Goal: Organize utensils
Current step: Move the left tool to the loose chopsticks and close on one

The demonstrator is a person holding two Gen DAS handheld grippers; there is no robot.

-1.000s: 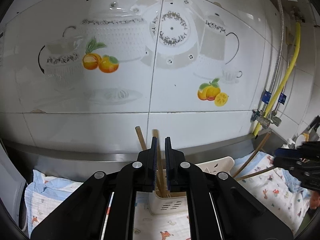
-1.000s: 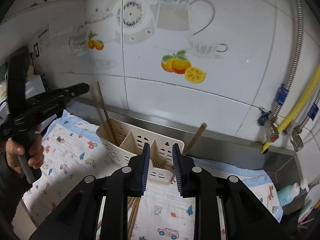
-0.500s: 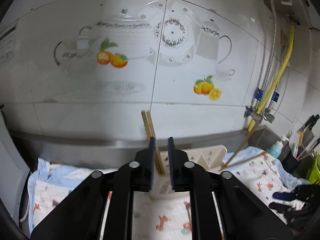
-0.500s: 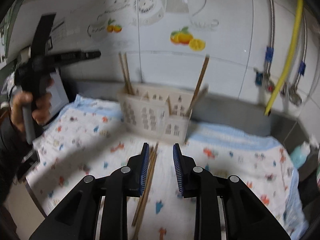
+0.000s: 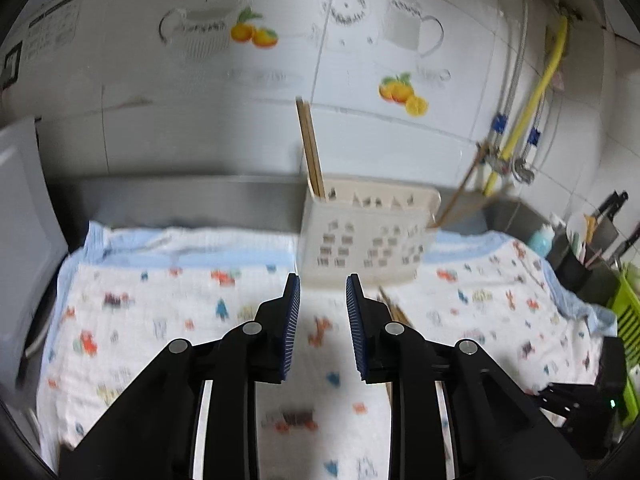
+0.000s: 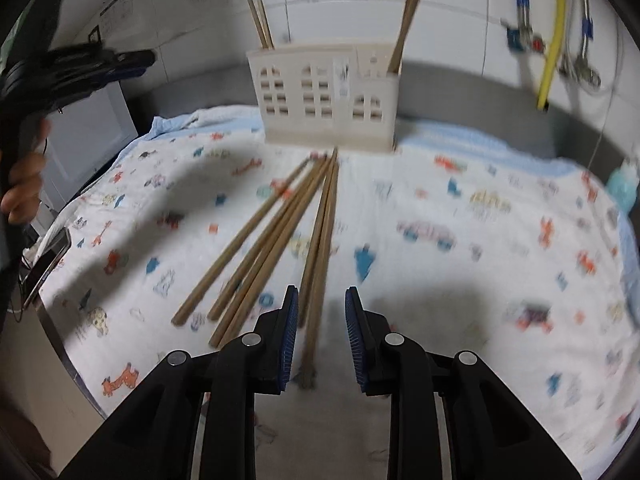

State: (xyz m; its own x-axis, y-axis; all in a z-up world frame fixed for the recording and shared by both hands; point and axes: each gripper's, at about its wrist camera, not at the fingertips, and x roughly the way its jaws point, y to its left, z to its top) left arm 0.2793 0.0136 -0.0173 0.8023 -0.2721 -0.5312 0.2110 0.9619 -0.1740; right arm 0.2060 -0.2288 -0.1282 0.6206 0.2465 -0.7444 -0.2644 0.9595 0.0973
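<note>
A cream slotted utensil holder (image 5: 360,236) (image 6: 324,92) stands on the patterned cloth near the back wall. One pair of wooden chopsticks (image 5: 310,148) stands upright in its left end, and another pair (image 6: 404,28) leans out of its right end. Several loose chopsticks (image 6: 280,232) lie fanned on the cloth in front of it. My left gripper (image 5: 322,280) hovers short of the holder, its jaws opening with nothing between them. My right gripper (image 6: 321,292) hangs low over the near ends of the loose chopsticks. Its jaws are closing slightly, the pads apart from the wood.
The cloth (image 5: 160,320) covers the counter up to a steel backsplash and tiled wall. Yellow hose and pipes (image 5: 548,76) hang at the right. A blue bottle (image 5: 542,240), a dark knife stand (image 5: 576,268) and a green rack (image 5: 628,332) crowd the right end. A grey appliance (image 5: 24,200) stands left.
My left gripper let go of the chopsticks in the holder's left end, drew back and opened. My right gripper dropped down to the loose chopsticks on the cloth.
</note>
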